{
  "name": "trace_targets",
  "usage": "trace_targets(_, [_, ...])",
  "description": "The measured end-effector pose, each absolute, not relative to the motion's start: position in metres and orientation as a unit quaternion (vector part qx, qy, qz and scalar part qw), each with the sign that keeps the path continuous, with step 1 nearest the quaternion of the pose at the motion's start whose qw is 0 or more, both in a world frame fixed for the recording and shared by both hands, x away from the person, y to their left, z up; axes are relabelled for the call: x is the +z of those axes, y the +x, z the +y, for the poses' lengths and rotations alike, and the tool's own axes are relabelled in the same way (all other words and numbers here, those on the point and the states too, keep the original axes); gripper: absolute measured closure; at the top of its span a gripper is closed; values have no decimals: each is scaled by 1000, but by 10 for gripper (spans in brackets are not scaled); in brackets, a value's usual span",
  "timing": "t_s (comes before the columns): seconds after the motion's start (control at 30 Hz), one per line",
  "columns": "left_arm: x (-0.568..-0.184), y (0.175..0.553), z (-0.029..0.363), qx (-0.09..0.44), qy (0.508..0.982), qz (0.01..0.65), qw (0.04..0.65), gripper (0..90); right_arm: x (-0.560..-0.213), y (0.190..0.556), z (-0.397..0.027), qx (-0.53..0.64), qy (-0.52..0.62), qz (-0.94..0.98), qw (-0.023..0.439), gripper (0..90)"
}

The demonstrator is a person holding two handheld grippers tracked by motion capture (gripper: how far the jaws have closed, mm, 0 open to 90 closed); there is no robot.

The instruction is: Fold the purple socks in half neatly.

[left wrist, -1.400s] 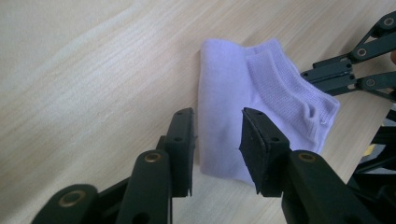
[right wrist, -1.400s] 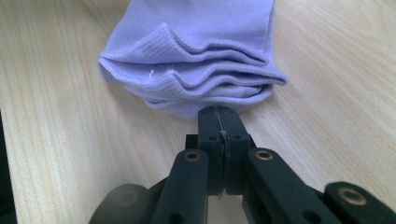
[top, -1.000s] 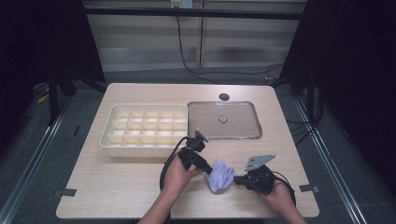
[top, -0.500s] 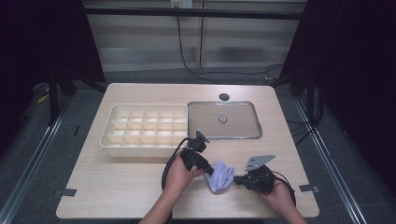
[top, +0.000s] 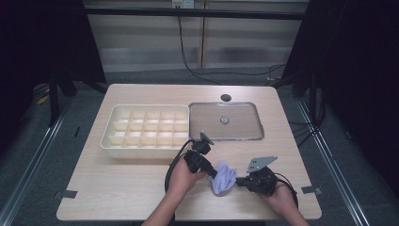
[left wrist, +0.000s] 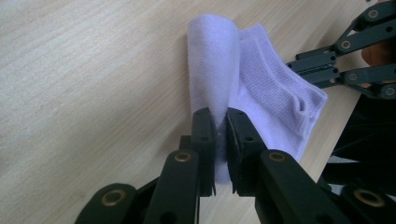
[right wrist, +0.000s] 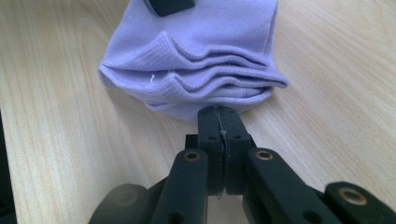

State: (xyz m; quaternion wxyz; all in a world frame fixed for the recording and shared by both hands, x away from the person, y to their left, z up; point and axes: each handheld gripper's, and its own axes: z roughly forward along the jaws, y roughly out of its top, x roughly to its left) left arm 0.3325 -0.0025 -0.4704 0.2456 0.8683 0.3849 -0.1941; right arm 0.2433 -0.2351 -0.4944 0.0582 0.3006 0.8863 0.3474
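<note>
A lavender sock [top: 224,178] lies bunched on the wooden table [top: 117,188] near its front edge, between my two grippers. My left gripper [top: 215,173] reaches in from the left. Its jaws have just been closing and now pinch an upright fold of the sock [left wrist: 212,70] between the pads, as the left gripper [left wrist: 221,114] view shows close up. My right gripper [top: 238,181] comes from the right. In the right gripper view the right gripper [right wrist: 218,112] is shut, with a thin edge of the folded sock [right wrist: 196,56] caught at its tips.
A cream tray [top: 107,137] with several square compartments stands behind the hands at the left. Beside it lies a flat metal tray [top: 244,125] with a small knob [top: 225,120] at its middle. A black round spot [top: 226,97] sits near the table's far edge.
The left gripper's jaws have drawn together on the sock's fold. Both hands stay where they were, and the sock has barely shifted.
</note>
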Motion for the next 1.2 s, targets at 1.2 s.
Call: trace_targets(1.2, [-453, 326, -10, -175, 879, 367, 247, 833, -489, 239, -226, 347, 286, 892, 54, 877])
